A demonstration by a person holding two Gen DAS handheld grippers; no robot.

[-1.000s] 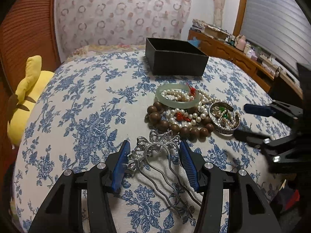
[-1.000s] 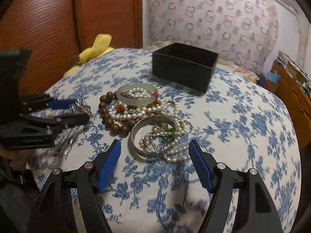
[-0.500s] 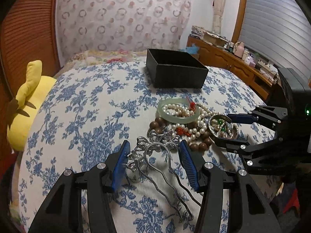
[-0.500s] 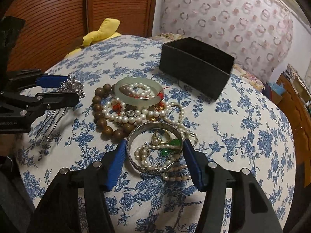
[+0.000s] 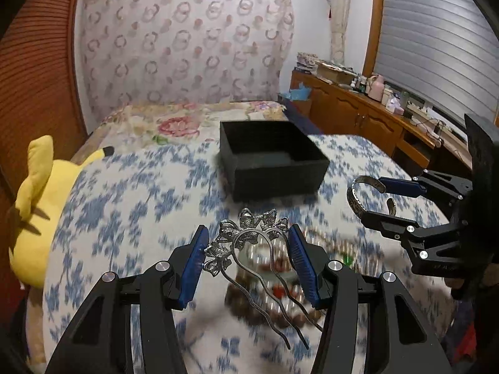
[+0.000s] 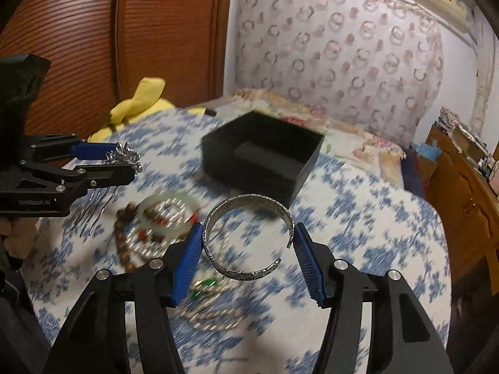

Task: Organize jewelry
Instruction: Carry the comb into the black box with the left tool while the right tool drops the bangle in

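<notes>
Since half a second ago both tongs have risen off the bed, each carrying a piece with it. The left tongs (image 5: pixel 248 260) are clenched on the ornate silver hair comb with butterfly-shaped top (image 5: pixel 249 240), its wavy prongs hanging down toward the camera. The right tongs (image 6: pixel 246 255) grip the open silver cuff bangle with engraved band (image 6: pixel 248 240) between their blue pads, lifted above the blurred heap of pearl strands and brown wooden beads (image 6: pixel 146 233) that lies on the blue-flowered white bedspread (image 6: pixel 358 233) around a pale green jade bangle (image 6: pixel 168 210). The square black open box (image 5: pixel 271 163) sits on the bedspread beyond both pieces. A yellow plush toy (image 5: pixel 40 205) lies at the bed's left edge.
</notes>
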